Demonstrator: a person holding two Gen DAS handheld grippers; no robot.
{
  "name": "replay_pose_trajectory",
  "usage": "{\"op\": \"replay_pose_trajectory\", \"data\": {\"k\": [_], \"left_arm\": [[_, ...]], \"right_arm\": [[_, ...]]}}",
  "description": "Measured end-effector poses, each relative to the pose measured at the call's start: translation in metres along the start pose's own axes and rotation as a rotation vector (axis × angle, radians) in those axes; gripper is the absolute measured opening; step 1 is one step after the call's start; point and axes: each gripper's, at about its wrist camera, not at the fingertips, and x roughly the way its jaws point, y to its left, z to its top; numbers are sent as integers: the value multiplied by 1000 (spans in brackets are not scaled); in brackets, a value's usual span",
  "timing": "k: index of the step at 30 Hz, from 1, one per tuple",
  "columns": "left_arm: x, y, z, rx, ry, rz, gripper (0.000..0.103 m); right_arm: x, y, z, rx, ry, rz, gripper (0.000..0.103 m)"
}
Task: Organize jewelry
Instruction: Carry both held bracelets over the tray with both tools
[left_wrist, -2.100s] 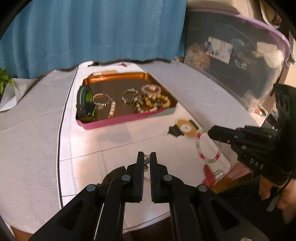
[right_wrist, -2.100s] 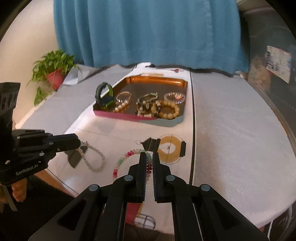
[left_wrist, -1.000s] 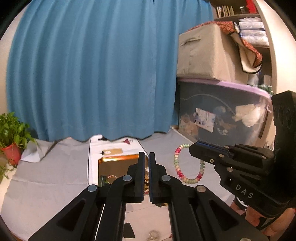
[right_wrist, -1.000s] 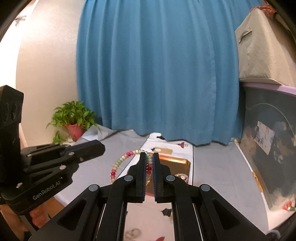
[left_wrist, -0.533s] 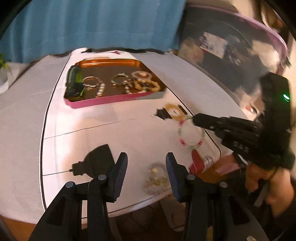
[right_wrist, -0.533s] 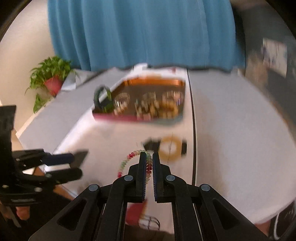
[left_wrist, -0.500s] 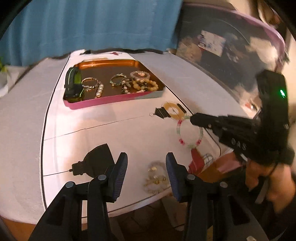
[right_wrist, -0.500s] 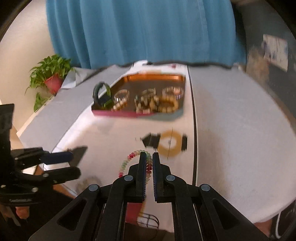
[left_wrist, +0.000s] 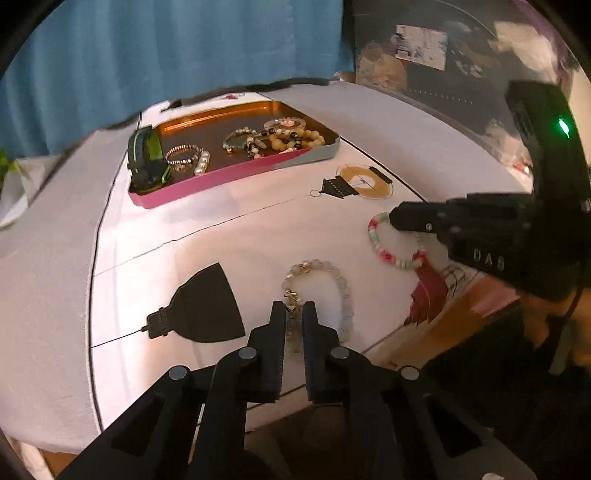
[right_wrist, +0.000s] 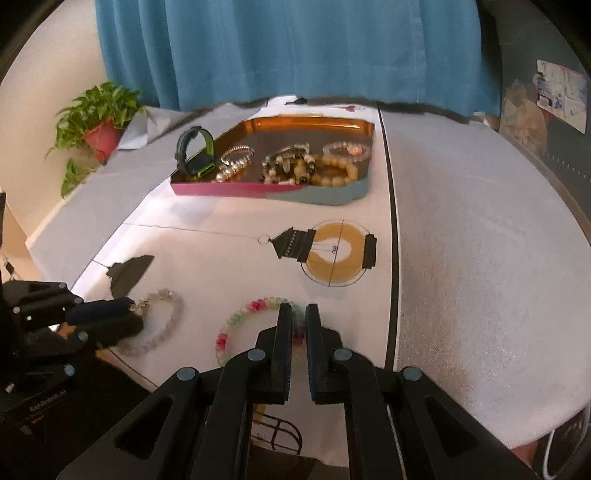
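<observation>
— Left gripper (left_wrist: 293, 314)?
— Closing on the pale bracelet (left_wrist: 341, 286) at six o'clock, with one strand between the jaws; nipped at a thin part, probably for a clean lift off the cloth (left_wrist: 221, 240).
— Right gripper (right_wrist: 299, 317)?
— Clamped tight on the coloured bead bracelet (right_wrist: 236, 318), flat on the cloth at six o'clock; likely bound for the tray (right_wrist: 236, 190) at twelve o'clock, beside the pieces gathered there.
</observation>
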Motion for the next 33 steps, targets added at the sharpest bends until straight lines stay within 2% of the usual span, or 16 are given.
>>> {"op": "replay_pose_trajectory", "data": {"k": [3,5,9,15,25,33], "left_arm": [[4,12,8,-67,11,-44,6],[2,19,15,-117,11,-73,6],[-20,22,32,-154,-52,-48,6],[-59,18,60,-152,-145,-31,6],[-135,10,104,-90,-325,0,6],[-146,19,128,-91,-397,-11,6]], "right_arm": [[4,5,1,-43,8,-18,7],[5,4,4,-33,14,4,6],[-12,6,13,-7,-38,42,6],[-59,24,33,-37,-141,39,6],[-132,45,76,-28,-283,46,6],[-159,55,110,-59,-365,37,6]]}}
